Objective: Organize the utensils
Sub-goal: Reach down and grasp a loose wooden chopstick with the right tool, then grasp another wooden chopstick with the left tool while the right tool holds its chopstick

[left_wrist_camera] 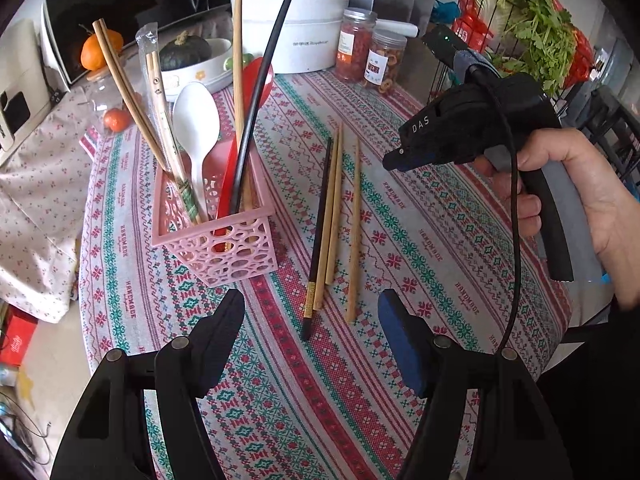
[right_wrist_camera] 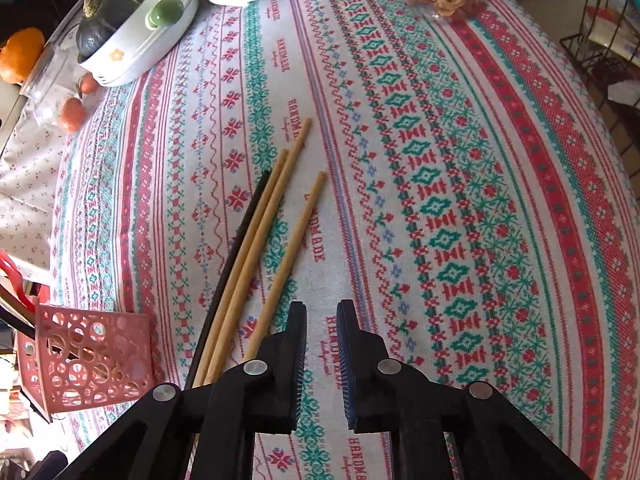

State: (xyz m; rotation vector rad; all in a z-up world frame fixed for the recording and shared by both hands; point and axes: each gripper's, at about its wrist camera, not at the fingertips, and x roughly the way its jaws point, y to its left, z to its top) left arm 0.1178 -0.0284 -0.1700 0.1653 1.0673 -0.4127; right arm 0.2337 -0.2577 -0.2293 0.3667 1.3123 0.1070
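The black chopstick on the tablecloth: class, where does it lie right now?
In the left wrist view the black chopstick lies flat on the tablecloth, right of the pink basket, leftmost beside three wooden chopsticks.

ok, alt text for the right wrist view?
Right gripper, jaws nearly closed on nothing, hangs over a patterned tablecloth. Four chopsticks, one black and three wooden, lie just left of it, with a pink basket at the lower left.

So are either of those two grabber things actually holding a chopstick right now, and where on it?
No. The left gripper stands wide open above the loose chopsticks. The right gripper has narrow jaws with only tablecloth between them.
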